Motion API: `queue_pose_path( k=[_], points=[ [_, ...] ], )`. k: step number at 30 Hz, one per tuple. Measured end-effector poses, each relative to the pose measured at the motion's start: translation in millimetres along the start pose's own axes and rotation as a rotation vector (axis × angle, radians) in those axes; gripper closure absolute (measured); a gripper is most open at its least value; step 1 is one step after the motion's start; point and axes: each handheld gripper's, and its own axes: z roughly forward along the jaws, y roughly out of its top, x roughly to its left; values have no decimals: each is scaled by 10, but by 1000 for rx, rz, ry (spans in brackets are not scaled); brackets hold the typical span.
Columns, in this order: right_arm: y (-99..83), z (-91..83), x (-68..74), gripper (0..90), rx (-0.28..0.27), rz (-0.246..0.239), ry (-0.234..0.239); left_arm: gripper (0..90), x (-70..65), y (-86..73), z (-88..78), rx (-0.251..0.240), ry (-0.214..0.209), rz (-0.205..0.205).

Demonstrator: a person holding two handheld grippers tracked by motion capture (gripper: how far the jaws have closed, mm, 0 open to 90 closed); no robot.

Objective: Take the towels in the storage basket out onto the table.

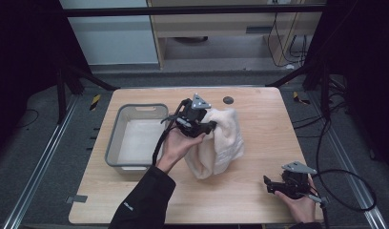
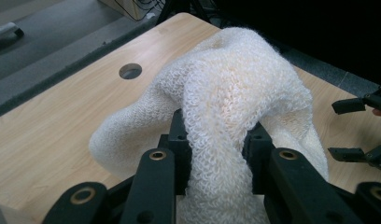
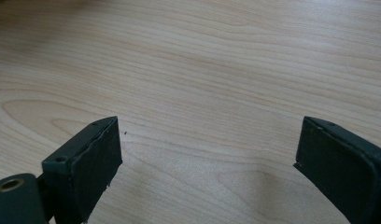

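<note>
Left gripper [image 1: 209,125] raised mid-table beside the tub [image 1: 135,136], jaws clamped on a bunched towel [image 2: 235,107], right gripper [image 1: 273,186] low at the near edge, jaws spread wide

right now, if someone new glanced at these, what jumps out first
The cream towel bunched mid-table, pinched between the jaws of the left gripper and lifted into a hump. Beside it, on the left of the table, sits an empty grey tub, while the right gripper rests open near the front right corner.
</note>
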Motion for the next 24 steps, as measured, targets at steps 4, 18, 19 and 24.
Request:
queue_pose_path(
  k=[4, 18, 19, 24],
  points=[
    [-1, 2, 0, 68, 3, -1, -4, 692, -1, -110, 113, 21, -18, 2],
    [-3, 3, -3, 68, 11, 2, -6, 630, -48, -387, 395, 103, -56, -16],
    [-3, 3, -3, 68, 11, 2, -6, 620, -48, -387, 395, 103, -56, -16],
    [-2, 0, -4, 67, 12, 7, -5, 584, -82, -485, 468, 132, -69, -16]
  ],
)
